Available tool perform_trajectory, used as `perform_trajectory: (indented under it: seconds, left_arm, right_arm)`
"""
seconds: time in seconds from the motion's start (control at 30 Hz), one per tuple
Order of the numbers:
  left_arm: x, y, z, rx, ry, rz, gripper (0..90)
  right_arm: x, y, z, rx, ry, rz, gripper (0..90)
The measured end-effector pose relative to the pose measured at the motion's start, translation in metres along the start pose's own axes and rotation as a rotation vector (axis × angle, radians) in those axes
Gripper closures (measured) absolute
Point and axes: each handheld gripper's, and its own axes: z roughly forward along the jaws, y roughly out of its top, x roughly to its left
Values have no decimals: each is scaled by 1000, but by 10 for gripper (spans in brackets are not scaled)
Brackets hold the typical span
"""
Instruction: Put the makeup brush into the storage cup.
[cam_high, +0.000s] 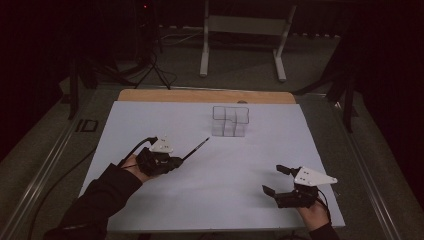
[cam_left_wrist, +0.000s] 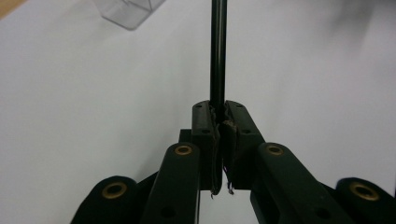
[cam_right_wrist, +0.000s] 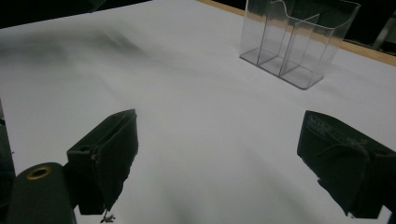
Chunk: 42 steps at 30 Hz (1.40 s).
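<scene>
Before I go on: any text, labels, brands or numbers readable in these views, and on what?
None can be read.
Right gripper: faint raised marks on one pad, too blurred to read.
Left gripper, pen, clear organizer, white sheet: no text seen.
Small black item beside the table: too small to tell.

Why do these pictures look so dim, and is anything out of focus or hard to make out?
High view: room dark, only the white table sheet lit; the clear organiser nearly vanishes. Left gripper view: the pen and the left gripper are sharp, the organiser corner blurred. Right gripper view: right gripper jaws soft, a smeared shadow upper left.
</scene>
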Motion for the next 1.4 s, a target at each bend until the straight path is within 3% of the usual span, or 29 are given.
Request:
perform_trajectory:
  seconds: [0.1, 0.13, 0.27, 0.33, 0.37, 0.53, 0.67, 0.77, 0.83, 1.0, 1.07, 1.23, 1.4]
  left_arm:
    - [-4, -1, 3, -30, 4, -76, 850]
    - [-6, -1, 4, -40, -10, -90, 850]
    - [-15, -4, 7, -86, 9, -141, 850]
    - [-17, -8, 9, -101, 15, -190, 850]
    - [-18, -10, 9, -114, 18, -223, 850]
    - [-21, -21, 11, -162, 21, -304, 850]
    - [-22, -30, 13, -243, 6, -370, 850]
    - [-24, -35, 18, -266, 3, -356, 850]
    - [-24, -39, 20, -271, -6, -368, 850]
    - [-21, -46, 20, -280, 84, -413, 849]
    - [-22, -48, 20, -287, 96, -439, 849]
    - [-25, -47, 24, -281, 120, -363, 849]
    - [-24, -49, 29, -281, 124, -366, 849]
  right_arm:
    - [1, 1, -1, -6, -15, -13, 124]
    - [1, 2, -2, -13, -22, -10, 124]
    - [1, 3, -5, -33, -59, -19, 124]
    - [0, 4, -7, -45, -71, -17, 124]
    - [0, 4, -8, -51, -72, -12, 125]
    - [2, 4, -7, -60, -61, -8, 127]
    - [4, 4, -4, -67, -52, -17, 127]
    - [4, 4, -4, -71, -54, -16, 128]
    - [4, 4, -4, -69, -54, -11, 130]
    - [3, 2, -3, -63, -53, 1, 130]
    - [2, 1, -2, -61, -60, 8, 130]
    - [1, 0, -1, -60, -59, 28, 135]
    - [3, 1, 0, -54, -64, 12, 133]
